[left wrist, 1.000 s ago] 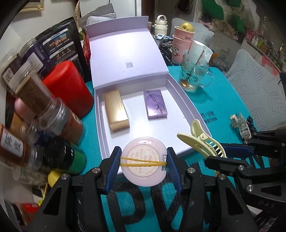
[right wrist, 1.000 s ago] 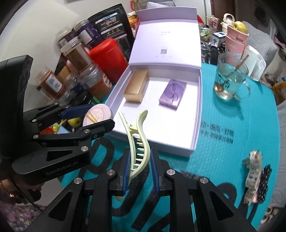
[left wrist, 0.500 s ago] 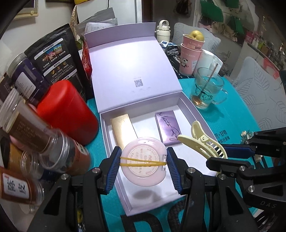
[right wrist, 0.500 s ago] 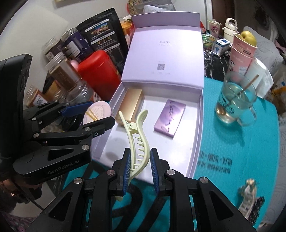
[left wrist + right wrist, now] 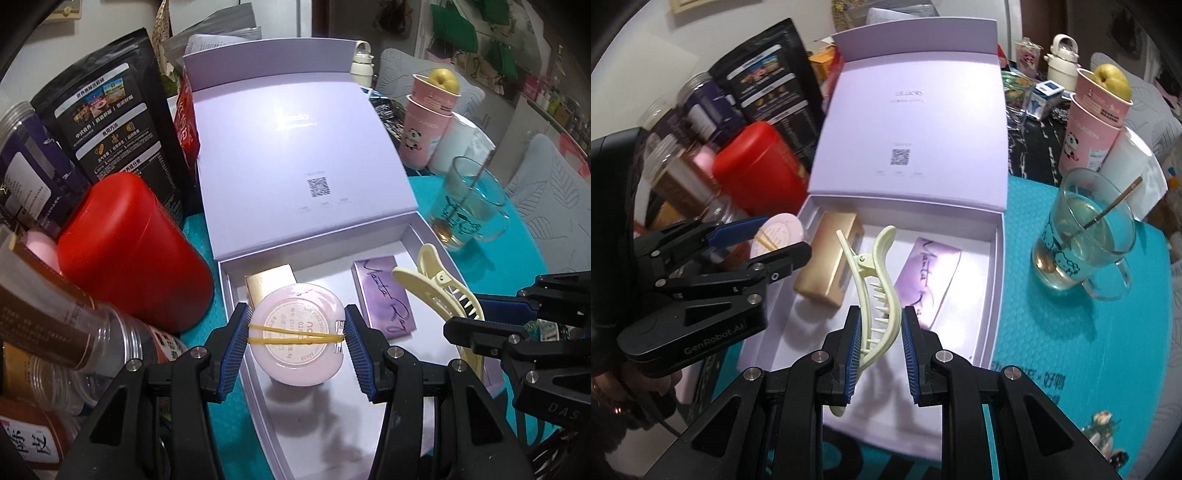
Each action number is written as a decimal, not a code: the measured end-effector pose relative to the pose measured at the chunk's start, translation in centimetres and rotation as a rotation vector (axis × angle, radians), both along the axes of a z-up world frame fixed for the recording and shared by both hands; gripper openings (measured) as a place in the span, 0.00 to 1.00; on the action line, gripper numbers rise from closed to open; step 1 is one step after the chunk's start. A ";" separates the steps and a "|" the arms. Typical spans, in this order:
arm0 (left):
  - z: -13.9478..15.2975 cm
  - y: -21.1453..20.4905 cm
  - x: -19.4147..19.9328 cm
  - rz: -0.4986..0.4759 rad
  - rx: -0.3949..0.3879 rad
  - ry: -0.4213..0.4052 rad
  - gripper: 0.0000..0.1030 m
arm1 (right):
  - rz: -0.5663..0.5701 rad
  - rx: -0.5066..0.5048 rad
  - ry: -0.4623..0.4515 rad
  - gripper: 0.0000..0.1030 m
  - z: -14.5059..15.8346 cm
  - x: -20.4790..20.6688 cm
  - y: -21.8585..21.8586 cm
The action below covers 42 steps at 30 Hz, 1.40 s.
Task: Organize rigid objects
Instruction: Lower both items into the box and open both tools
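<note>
An open lilac gift box point(image 5: 421, 240) point(image 5: 995, 266) lies on the teal table with its lid leaning back. Inside lie a gold box point(image 5: 269, 282) point(image 5: 827, 266) and a purple box point(image 5: 384, 299) point(image 5: 929, 273). My left gripper point(image 5: 297, 338) is shut on a round pink compact point(image 5: 299, 354) point(image 5: 783, 230) wrapped with a yellow rubber band, held over the box's near left part. My right gripper point(image 5: 879, 332) point(image 5: 476, 314) is shut on a pale yellow hair claw clip point(image 5: 875, 288) point(image 5: 439, 284), held over the box's near middle.
A red canister point(image 5: 129, 251) point(image 5: 757, 166), spice jars point(image 5: 55, 332) and black pouches point(image 5: 107, 118) crowd the left side. A glass mug with a spoon point(image 5: 1082, 236) point(image 5: 469, 206) and pink cups point(image 5: 1097, 122) stand right. Hair accessories point(image 5: 1104, 435) lie on the teal mat.
Both grippers have moved forward together from the table's front edge to over the open box, each still holding its item.
</note>
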<state>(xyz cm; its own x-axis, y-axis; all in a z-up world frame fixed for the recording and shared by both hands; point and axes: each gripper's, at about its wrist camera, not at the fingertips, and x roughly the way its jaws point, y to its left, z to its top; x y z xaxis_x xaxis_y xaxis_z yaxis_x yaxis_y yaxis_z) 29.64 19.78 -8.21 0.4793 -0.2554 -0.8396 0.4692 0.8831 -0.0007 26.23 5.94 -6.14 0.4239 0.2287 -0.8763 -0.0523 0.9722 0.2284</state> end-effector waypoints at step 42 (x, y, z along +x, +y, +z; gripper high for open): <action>-5.5 -0.6 5.9 0.105 0.009 0.128 0.61 | -0.064 -0.070 0.098 0.42 -6.3 5.4 -0.6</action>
<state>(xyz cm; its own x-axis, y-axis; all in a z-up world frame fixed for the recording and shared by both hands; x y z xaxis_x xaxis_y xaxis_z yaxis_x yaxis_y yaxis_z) 35.59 19.14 -13.66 0.3917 -0.2022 -0.8976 0.3709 0.9275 -0.0470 31.60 5.34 -12.44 0.3468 0.1407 -0.9273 0.0293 0.9866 0.1607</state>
